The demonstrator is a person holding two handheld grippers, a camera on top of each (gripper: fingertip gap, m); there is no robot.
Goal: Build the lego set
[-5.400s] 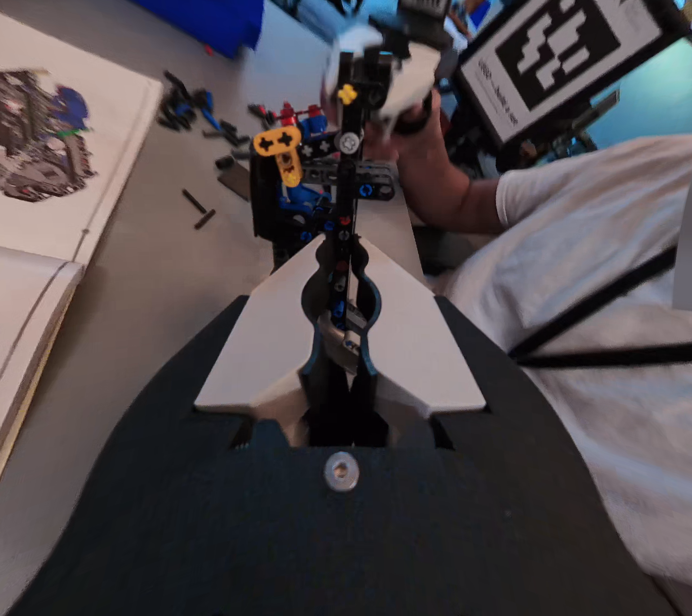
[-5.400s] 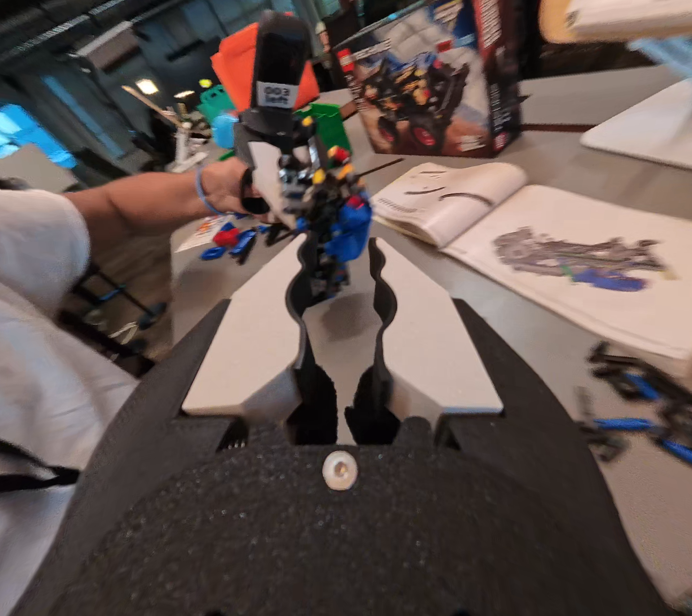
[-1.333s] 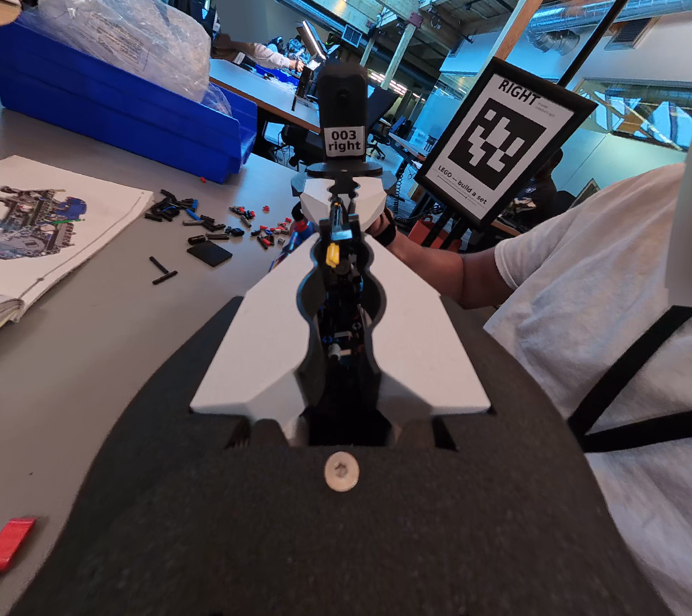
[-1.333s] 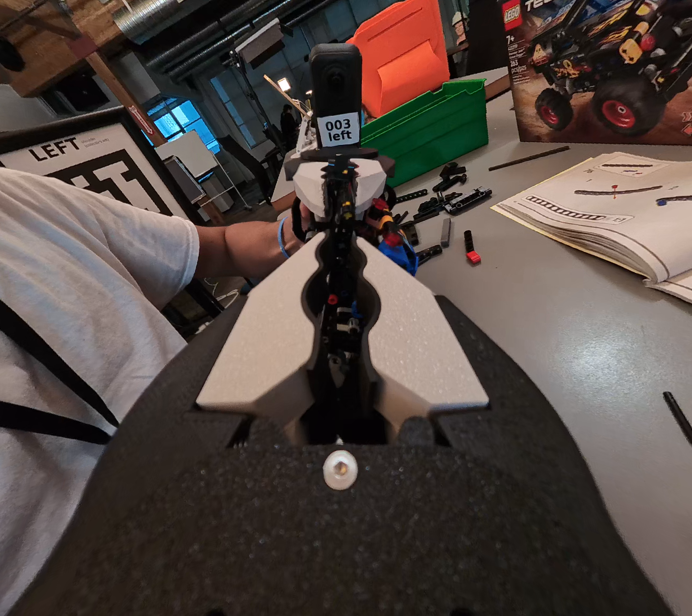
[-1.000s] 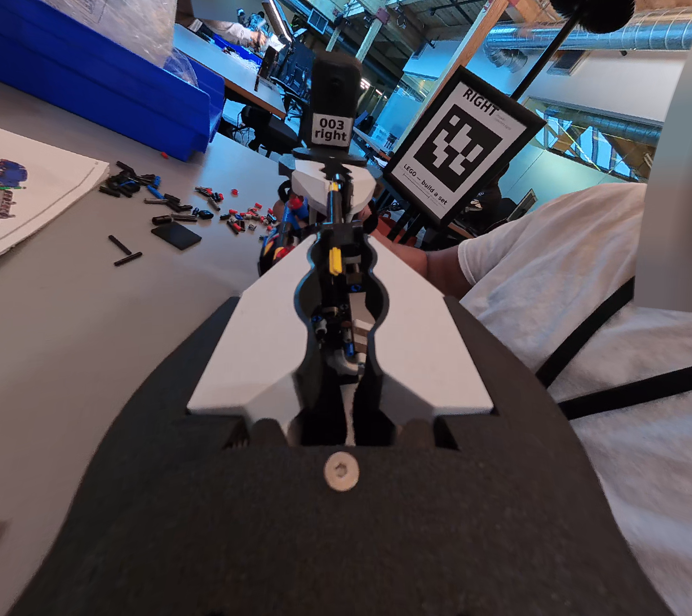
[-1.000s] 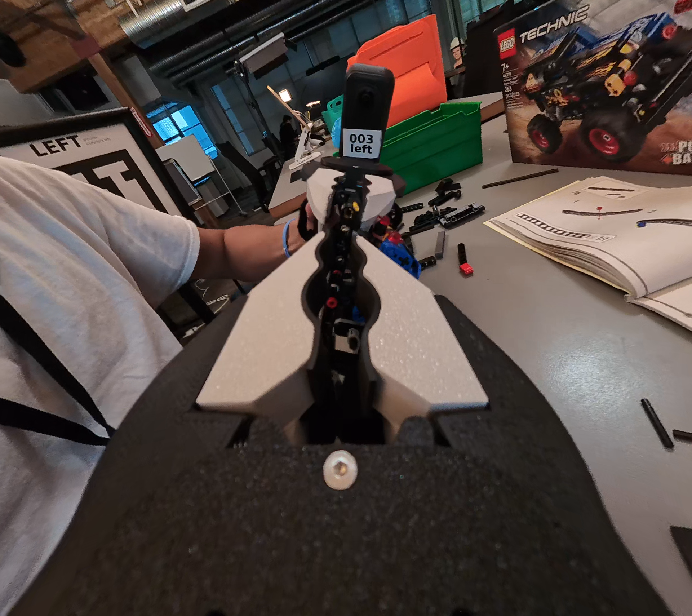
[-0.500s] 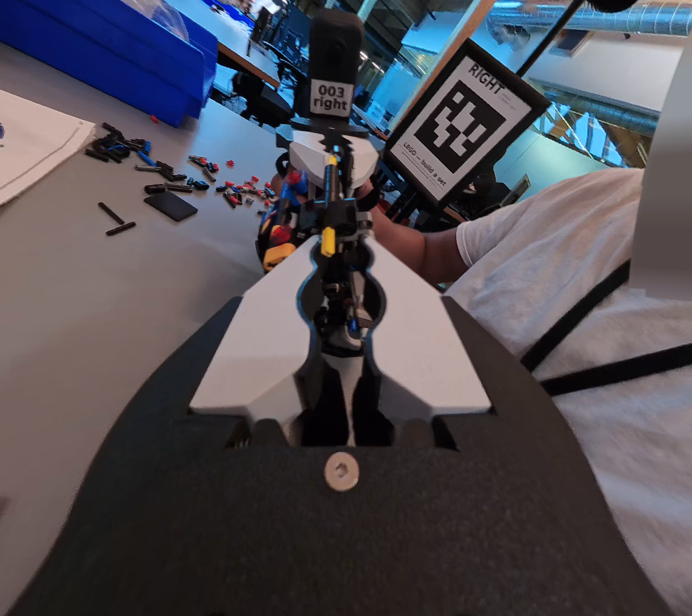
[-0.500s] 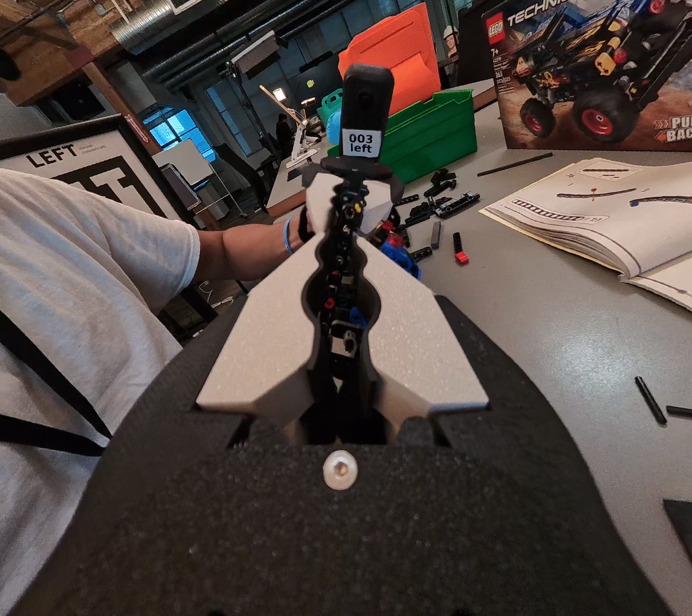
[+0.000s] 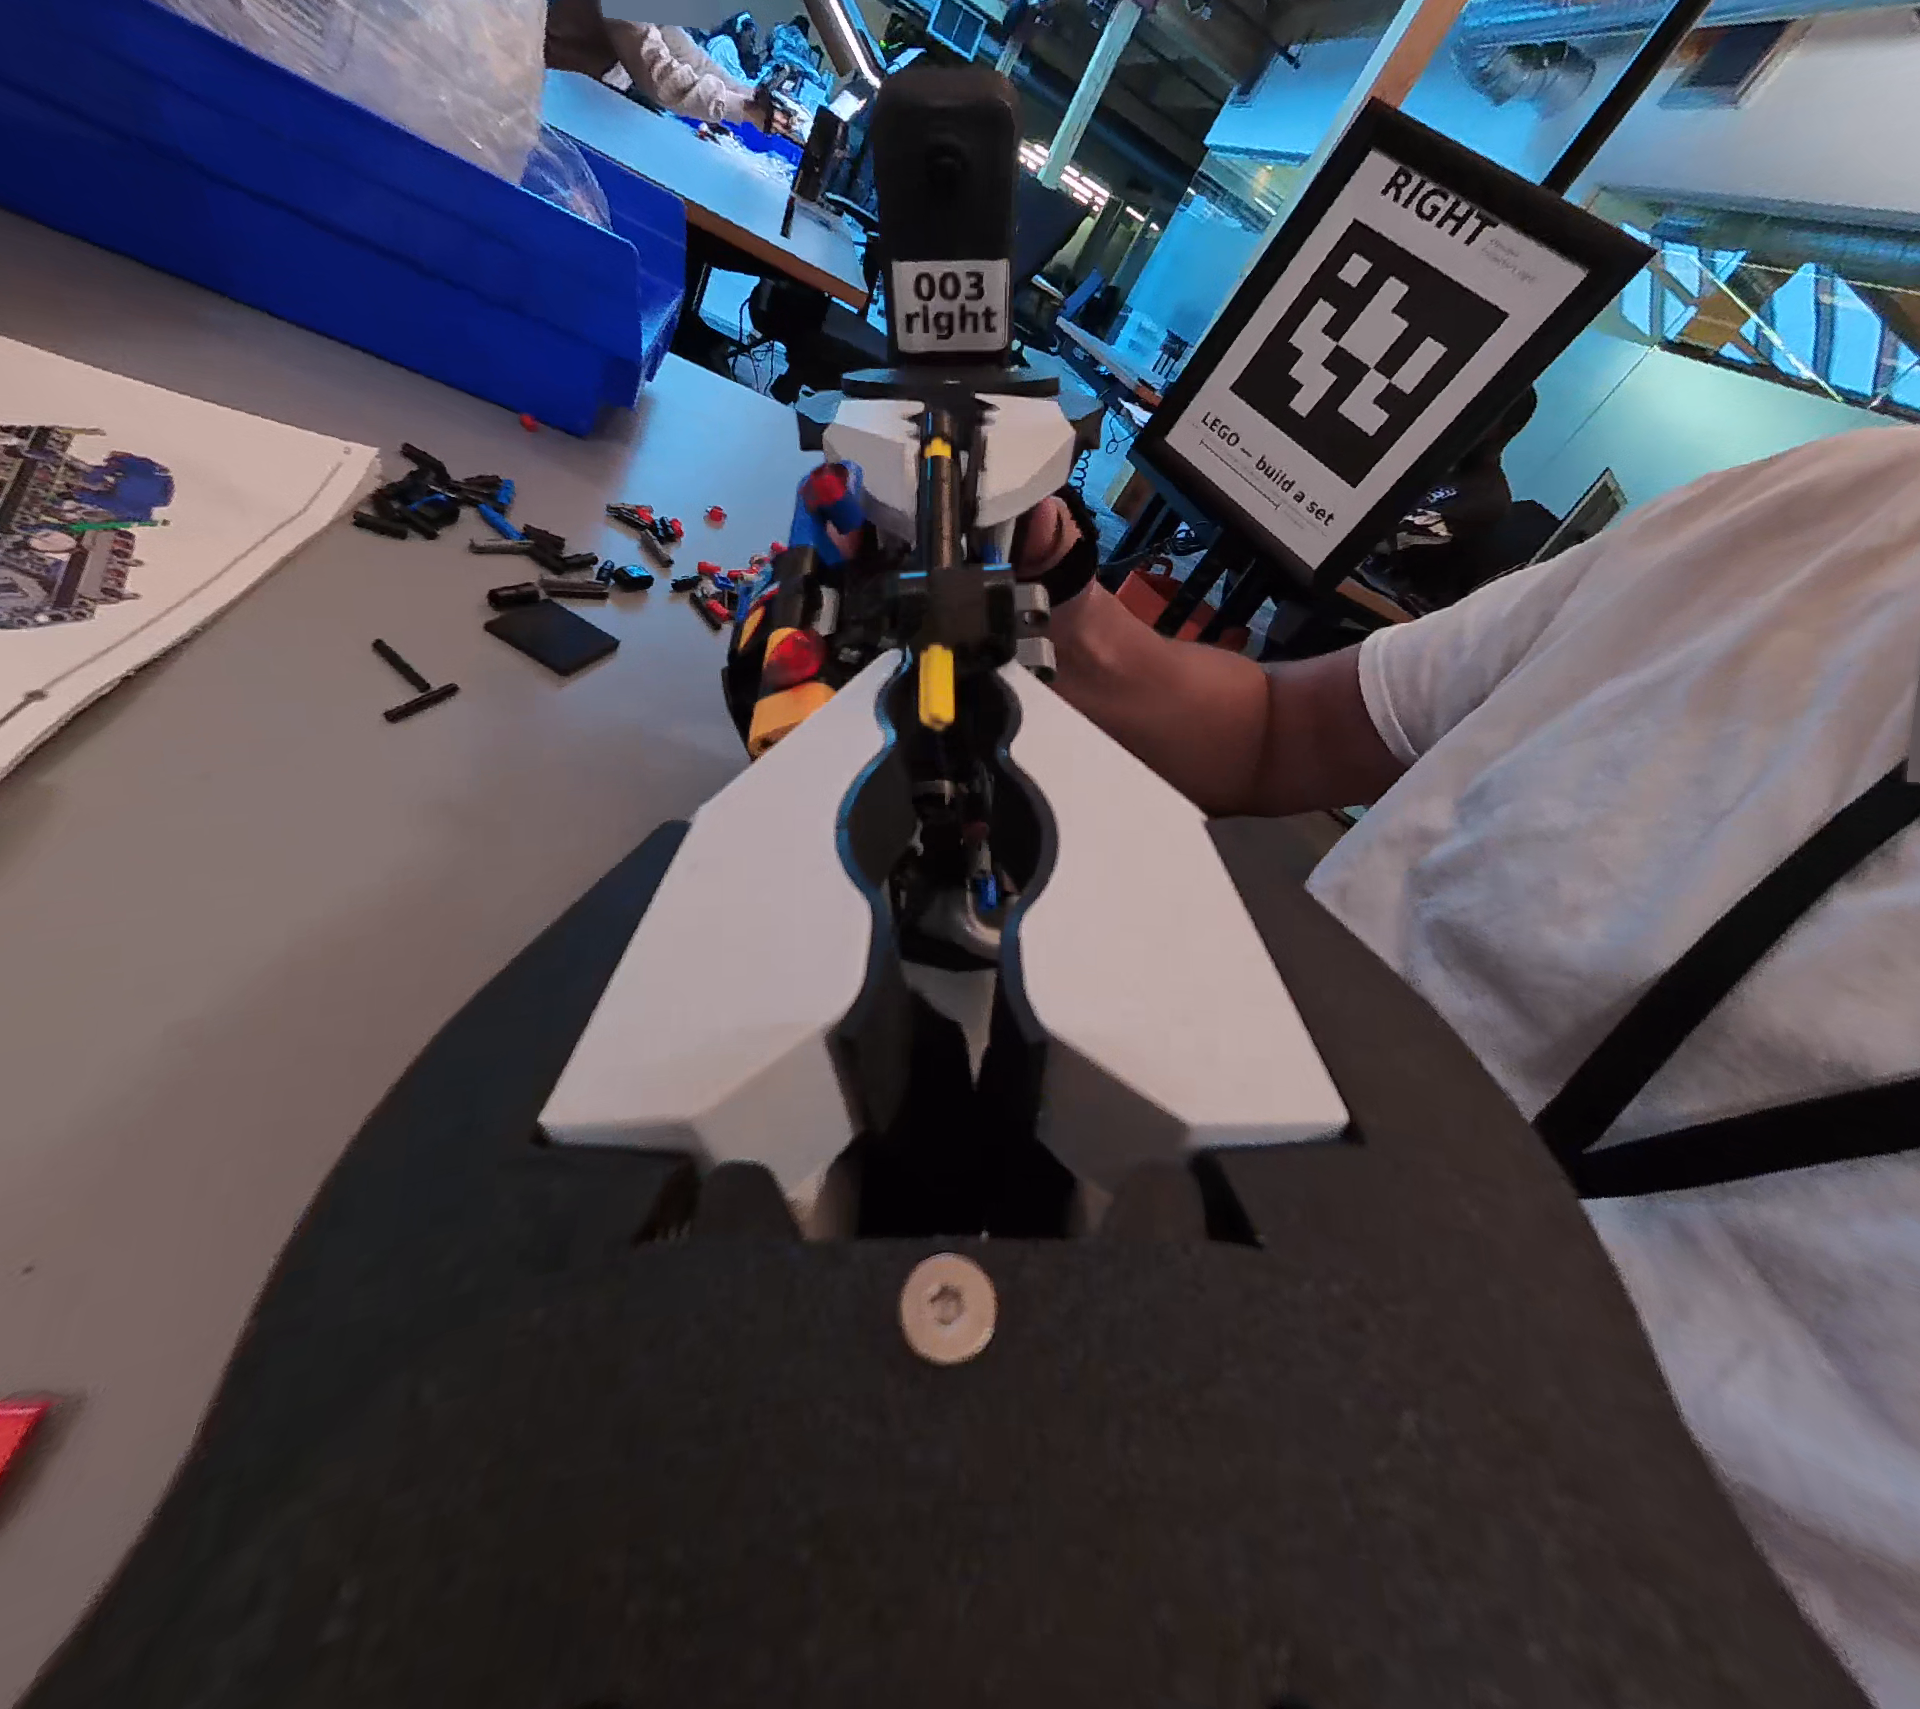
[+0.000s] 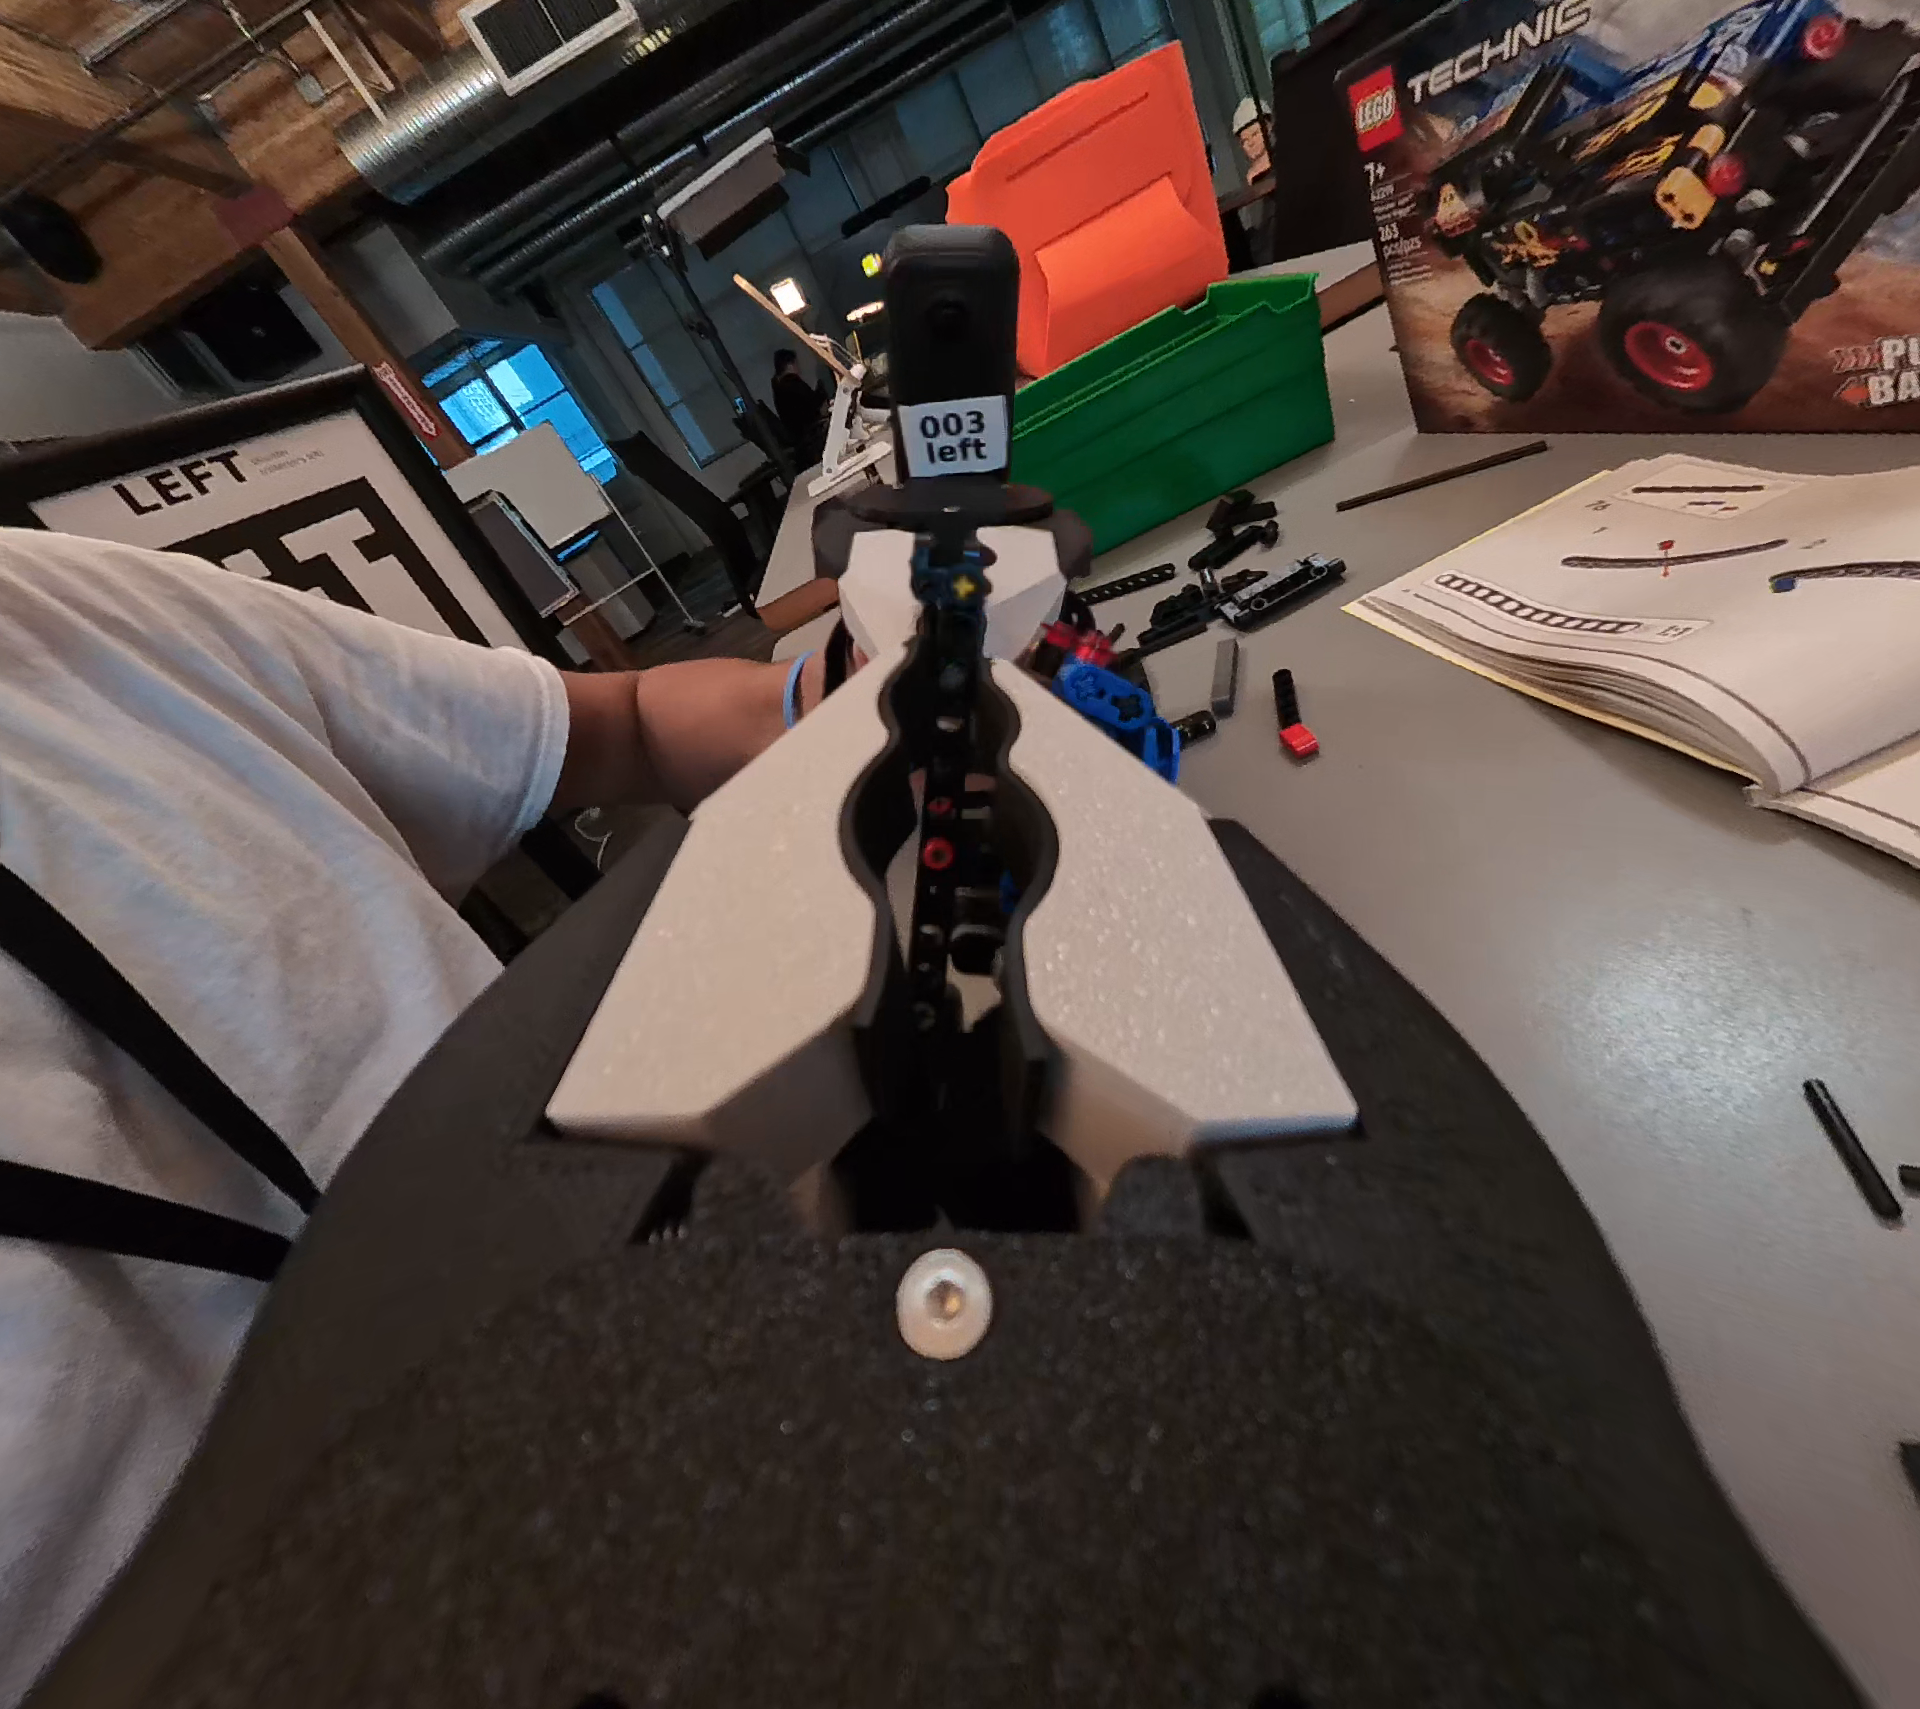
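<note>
A partly built lego model of black beams with blue, red and yellow parts hangs in the air between both grippers, above the grey table. My left gripper is shut on one end of it, where a yellow pin sticks out. My right gripper is shut on the other end, a black beam with a red pin. The two grippers face each other. The right gripper shows beyond the model in the left wrist view, and the left gripper in the right wrist view.
Loose lego parts lie on the table, more in the right wrist view. An open instruction booklet, the set's box, a green bin, a blue bin and a framed marker sign stand around. The person's white shirt is close. Only a small space, under 4 cm, lies between the two pairs of fingers.
5.4 s ago only the left gripper held the model and the right was open. Both now grip it. Over the last second the model has shifted slightly between them.
</note>
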